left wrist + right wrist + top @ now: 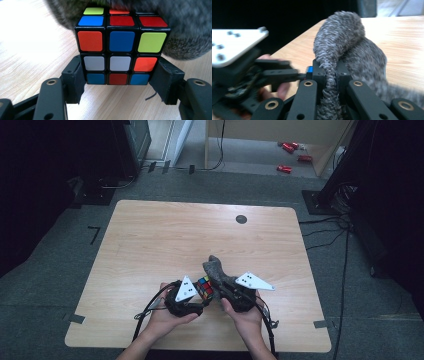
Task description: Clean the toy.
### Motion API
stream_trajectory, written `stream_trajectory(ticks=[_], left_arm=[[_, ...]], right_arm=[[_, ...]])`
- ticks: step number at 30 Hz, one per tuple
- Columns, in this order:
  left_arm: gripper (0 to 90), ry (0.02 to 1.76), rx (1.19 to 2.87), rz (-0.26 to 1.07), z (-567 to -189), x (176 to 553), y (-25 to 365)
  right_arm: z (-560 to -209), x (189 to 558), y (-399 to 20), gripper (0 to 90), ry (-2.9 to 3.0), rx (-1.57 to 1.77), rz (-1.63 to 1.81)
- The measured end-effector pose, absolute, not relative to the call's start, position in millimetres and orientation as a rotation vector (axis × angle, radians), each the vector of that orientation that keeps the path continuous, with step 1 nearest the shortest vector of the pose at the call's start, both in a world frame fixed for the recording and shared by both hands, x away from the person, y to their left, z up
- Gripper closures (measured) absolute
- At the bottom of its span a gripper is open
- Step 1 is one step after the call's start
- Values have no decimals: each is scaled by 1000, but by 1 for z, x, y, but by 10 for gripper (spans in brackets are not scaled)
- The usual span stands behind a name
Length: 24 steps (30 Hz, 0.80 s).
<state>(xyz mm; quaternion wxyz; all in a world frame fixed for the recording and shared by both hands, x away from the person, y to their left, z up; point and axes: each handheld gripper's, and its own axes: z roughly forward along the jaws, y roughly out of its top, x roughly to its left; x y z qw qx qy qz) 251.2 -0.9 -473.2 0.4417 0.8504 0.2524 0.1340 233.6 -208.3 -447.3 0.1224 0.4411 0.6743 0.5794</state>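
High view, left tongs [200,296]: seen at lower centre of the frame, just left of the middle, carried in the person's left hand [167,317]; a white three-cornered plate is borne on top.
High view, puzzle cube [204,287]: found between the two tongs, near the front edge of the table [150,235], clamped by the left tongs and touching the grey cloth.
High view, grey fuzzy cloth [216,268]: seen just right of the cube, rising toward the middle of the table from the right tongs.
High view, right tongs [224,292]: seen right of the cube, carried in the right hand [243,317], with its own white plate at the right.
High view, black round mark [241,219]: set into the table at the upper right of the tabletop, well apart from the hands.
Left gripper view, cube [121,47]: held at frame centre; the lowest layer is pressed on both sides by the black pads [75,80], so the left tongs are closed on the cube. Orange, blue and yellow-green stickers are shown in the top row of the near face.
Left gripper view, cloth [185,37]: lying blurred behind and to the right of the cube, touching it.
Right gripper view, cloth [342,47]: pinched at lower centre between the two narrowly set jaws, so the right tongs are closed on the cloth, which bulges upward and to the right.
Right gripper view, left tongs [309,71]: seen at the left of the frame, with a blue edge of the cube just beside the cloth.
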Motion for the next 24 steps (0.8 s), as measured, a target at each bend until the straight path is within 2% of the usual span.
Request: stream_trajectory(ticks=[6,14,24], left_arm=[[356,599,2103,328,-473,247,-4],[356,597,2083,330,-471,249,1],[356,548,1981,276,-468,248,7]], right_arm=[[-443,227,-192,828,2022,1180,1690],[-448,240,-221,830,1901,1332,1670],[-456,245,-240,832,1732,1561,1835]])
